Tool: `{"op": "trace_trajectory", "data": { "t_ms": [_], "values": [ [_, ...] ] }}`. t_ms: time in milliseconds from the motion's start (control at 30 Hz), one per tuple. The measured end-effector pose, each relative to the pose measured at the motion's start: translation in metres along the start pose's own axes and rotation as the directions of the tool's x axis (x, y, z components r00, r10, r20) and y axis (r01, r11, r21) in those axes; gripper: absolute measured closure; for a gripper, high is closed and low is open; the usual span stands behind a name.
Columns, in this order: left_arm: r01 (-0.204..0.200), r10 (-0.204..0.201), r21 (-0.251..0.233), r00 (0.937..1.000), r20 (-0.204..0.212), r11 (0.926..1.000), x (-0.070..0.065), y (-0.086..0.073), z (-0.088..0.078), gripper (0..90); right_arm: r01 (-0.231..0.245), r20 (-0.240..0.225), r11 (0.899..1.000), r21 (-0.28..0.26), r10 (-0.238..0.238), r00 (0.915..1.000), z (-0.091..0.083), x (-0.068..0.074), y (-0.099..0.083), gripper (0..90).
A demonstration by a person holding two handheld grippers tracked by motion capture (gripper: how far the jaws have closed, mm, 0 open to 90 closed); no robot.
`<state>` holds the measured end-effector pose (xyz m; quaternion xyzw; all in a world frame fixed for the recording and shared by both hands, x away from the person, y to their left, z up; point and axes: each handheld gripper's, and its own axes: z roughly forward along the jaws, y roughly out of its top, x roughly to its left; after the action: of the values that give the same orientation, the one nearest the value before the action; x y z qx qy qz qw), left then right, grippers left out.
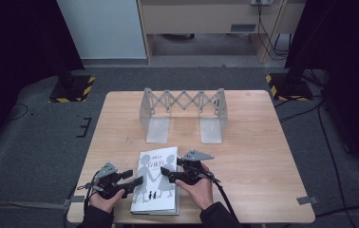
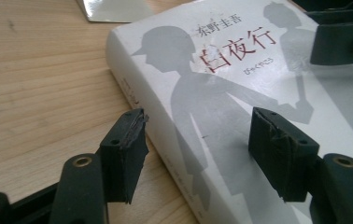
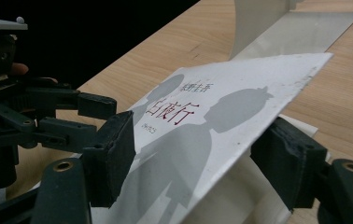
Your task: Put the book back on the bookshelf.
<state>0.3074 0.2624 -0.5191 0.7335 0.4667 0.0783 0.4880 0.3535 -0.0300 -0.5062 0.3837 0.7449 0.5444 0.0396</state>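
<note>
Book (image 1: 155,183): lies flat at the near edge of the worktop (image 1: 263,156), in front of the folding metal rack (image 1: 183,114)
Left claw (image 2: 198,154): jaws straddle the spine edge, apart from it, gripping nothing
Right claw (image 3: 198,158): cover sheet lifted between its jaws; I cannot tell if the pads pinch it
Risk: thin cover may crease or slip free if raised faster than the left claw steadies the block
</note>
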Motion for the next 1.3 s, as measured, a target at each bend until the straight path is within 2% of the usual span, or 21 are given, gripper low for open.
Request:
{"op": "trace_trajectory", "data": {
  "t_ms": [67, 200, 433, 533, 700, 867, 1000, 1133, 1300],
  "values": [
    [0.013, -0.013, -0.001, 0.9998, 0.014, 0.9999, 0.0, -0.001, 0.001, 36.0, -0.002, 0.003, 1.0, 0.02, 0.001, 1.0, 0.003, 0.0, 0.0, 28.4],
    [0.032, -0.031, -0.009, 0.9986, 0.042, 0.9995, -0.001, -0.002, 0.003, 36.0, -0.009, -0.005, 1.0, 0.016, 0.009, 0.9999, 0.003, 0.0, 0.001, 28.7],
    [0.023, -0.022, -0.017, 0.9989, 0.042, 0.9996, -0.003, -0.001, 0.002, 35.9, 0.0, -0.012, 1.0, -0.004, 0.0, 0.9999, -0.004, 0.0, 0.007, 29.6],
    [0.002, -0.002, -0.006, 0.9991, 0.042, 1.0, -0.003, 0.0, 0.001, 32.1, -0.003, -0.01, 1.0, -0.015, 0.003, 0.9999, -0.006, -0.001, 0.009, 29.5],
    [-0.011, 0.012, -0.006, 0.9993, 0.036, 0.9999, -0.003, 0.001, 0.001, 29.2, 0.015, -0.006, 1.0, -0.014, -0.015, 0.9999, -0.006, 0.001, 0.011, 29.3],
    [0.0, 0.0, -0.008, 0.9994, 0.035, 1.0, -0.003, 0.0, 0.001, 27.7, 0.036, -0.01, 0.999, -0.006, -0.036, 0.9993, -0.004, 0.005, 0.014, 26.1],
    [0.0, 0.0, 0.001, 0.9994, 0.035, 1.0, -0.003, -0.001, 0.003, 27.7, 0.089, 0.027, 0.995, 0.042, -0.09, 0.9955, -0.004, 0.005, 0.008, 24.8],
    [0.001, -0.001, -0.003, 0.9995, 0.032, 1.0, -0.003, 0.0, 0.002, 26.2, 0.051, 0.003, 0.999, 0.02, -0.051, 0.9987, -0.006, 0.003, 0.012, 27.1],
    [0.0, 0.0, -0.018, 0.9997, 0.026, 0.9998, -0.002, 0.001, 0.0, 24.8, 0.052, -0.009, 0.999, 0.002, -0.052, 0.9986, -0.006, 0.005, 0.02, 27.4]
  ]
}}
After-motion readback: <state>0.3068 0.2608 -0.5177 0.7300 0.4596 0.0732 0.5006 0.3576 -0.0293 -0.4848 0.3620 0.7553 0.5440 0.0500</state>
